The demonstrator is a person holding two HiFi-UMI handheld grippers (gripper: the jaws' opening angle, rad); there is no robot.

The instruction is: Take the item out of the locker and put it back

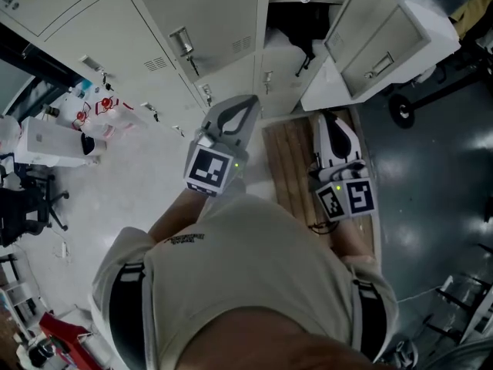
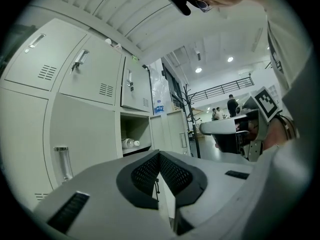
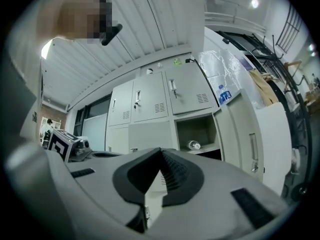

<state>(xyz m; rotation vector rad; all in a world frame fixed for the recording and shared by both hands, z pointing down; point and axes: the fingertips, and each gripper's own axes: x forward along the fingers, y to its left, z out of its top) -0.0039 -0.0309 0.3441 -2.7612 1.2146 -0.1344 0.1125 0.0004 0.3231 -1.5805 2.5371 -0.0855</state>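
Head view shows the grey locker bank (image 1: 208, 21) filling the upper left of the frame, with 1 open door (image 1: 377, 45) swung out at upper right. You hold the left gripper (image 1: 245, 105) at centre and the right gripper (image 1: 330, 126) just right of it, both with jaws pressed together on nothing. In the right gripper view, the open compartment (image 3: 200, 126) sits centre right, and the bottle (image 3: 193, 145) lies on its side inside it.

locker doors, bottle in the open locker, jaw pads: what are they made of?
Locker doors: likely painted sheet metal, matte light grey; pressed vent slots, metal handles.
Bottle: probably clear plastic with a white cap; too small to be sure.
Pads: black, rubbery-looking, dotted grip texture.
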